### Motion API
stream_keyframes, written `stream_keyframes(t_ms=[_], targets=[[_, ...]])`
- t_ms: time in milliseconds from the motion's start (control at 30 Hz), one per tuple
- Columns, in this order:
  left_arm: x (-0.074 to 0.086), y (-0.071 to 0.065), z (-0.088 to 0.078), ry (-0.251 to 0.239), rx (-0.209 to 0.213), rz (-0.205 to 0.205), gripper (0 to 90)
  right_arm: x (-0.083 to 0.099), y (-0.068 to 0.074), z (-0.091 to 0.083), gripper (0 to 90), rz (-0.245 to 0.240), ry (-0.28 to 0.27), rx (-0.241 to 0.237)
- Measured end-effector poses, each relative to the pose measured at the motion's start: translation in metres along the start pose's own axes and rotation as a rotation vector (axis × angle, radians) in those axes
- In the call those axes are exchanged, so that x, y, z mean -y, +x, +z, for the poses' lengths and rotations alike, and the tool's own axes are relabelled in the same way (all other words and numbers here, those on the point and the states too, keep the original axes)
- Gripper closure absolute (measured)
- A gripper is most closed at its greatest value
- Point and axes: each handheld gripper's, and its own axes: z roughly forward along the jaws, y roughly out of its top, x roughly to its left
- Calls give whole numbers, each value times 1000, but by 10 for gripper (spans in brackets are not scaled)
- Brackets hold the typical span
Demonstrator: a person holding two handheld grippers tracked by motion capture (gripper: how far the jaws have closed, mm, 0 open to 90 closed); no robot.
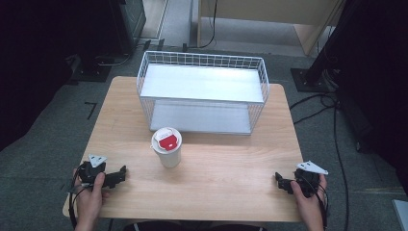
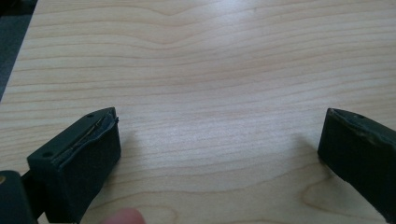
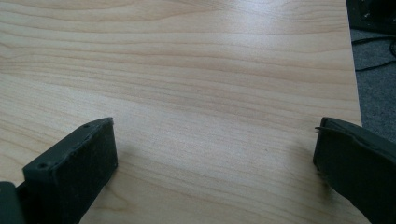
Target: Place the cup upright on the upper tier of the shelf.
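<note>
Wooden surface (image 1: 226, 183) is carrying everything; grain is running crosswise under both claw cameras. Wire basket (image 1: 202, 91), white, two-tiered, is sitting at the far middle of the surface, open side facing the person. White cup (image 1: 167, 148) with a white lid and red tab on top is standing upright just in front of the basket, slightly left of centre, apart from the basket wire and well apart from both claws. Left hand (image 1: 91, 192) is coming in from the bottom edge, forearm angled slightly inward, fingers wrapping the handle; left claw (image 1: 118, 174) is resting low at the near left corner, pointing right and inward toward the middle of the surface. In the left gripper view the left claw (image 2: 219, 135) is standing wide, bare wood between the jaws, holding nothing; a fingertip is showing blurred at the bottom edge. Right hand (image 1: 308, 195) is mirroring it at the near right corner, forearm angled slightly inward, grey plate on top; right claw (image 1: 281, 180) is pointing left toward the middle. In the right gripper view the right claw (image 3: 215, 135) is likewise standing wide over bare wood, gripping nothing, with the surface edge and grey floor showing at upper right.
</note>
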Motion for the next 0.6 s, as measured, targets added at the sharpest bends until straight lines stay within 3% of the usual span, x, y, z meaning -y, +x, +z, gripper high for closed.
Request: stream_keyframes(t_ms=[167,333,467,600], targets=[[-1,-2,0,3,2,-2,0,0,1,0,0,4,1,1],[-3,-10,-4,-39,38,8,0,1,2,-1,0,-1,-2,-2],[-9,-17,-8,-54,106,34,0,1,2,-1,0,-1,-2,-2],[-15,-26,-13,-77,139,60,0,1,2,-1,0,-1,-2,-2]])
